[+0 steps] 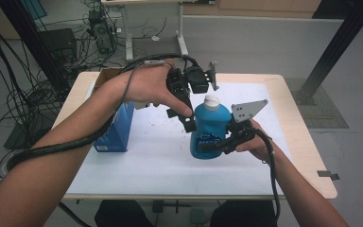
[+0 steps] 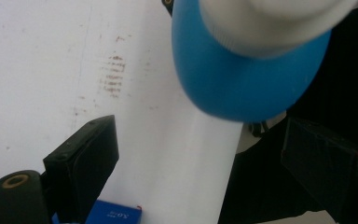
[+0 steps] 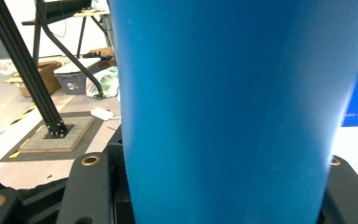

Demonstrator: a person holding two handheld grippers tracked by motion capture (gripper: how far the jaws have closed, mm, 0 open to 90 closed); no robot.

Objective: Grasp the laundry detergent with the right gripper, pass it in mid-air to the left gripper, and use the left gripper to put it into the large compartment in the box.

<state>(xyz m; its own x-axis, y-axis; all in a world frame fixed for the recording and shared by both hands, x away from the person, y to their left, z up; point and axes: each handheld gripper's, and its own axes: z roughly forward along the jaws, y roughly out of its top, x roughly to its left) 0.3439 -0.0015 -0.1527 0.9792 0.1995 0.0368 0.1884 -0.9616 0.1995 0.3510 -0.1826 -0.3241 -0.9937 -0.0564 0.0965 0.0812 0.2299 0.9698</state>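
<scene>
The right gripper has its jaws clamped around the lower body of the blue bottle, holding it upright just above the white sheet that covers the table; in the right gripper view the bottle sits squarely between the two jaws, pressed against both, which looks like a grip meant to keep it steady while the other hand works on its top. The left gripper hangs beside and a little above the bottle's shoulder, its jaws spread wide with nothing between them. In the left gripper view the white cap lies ahead of the jaws and off toward the right one, so the gripper seems lined up to come over the cap and close on it, probably to twist it off. A blue box stands well apart from both grippers, out beyond the left one.
</scene>
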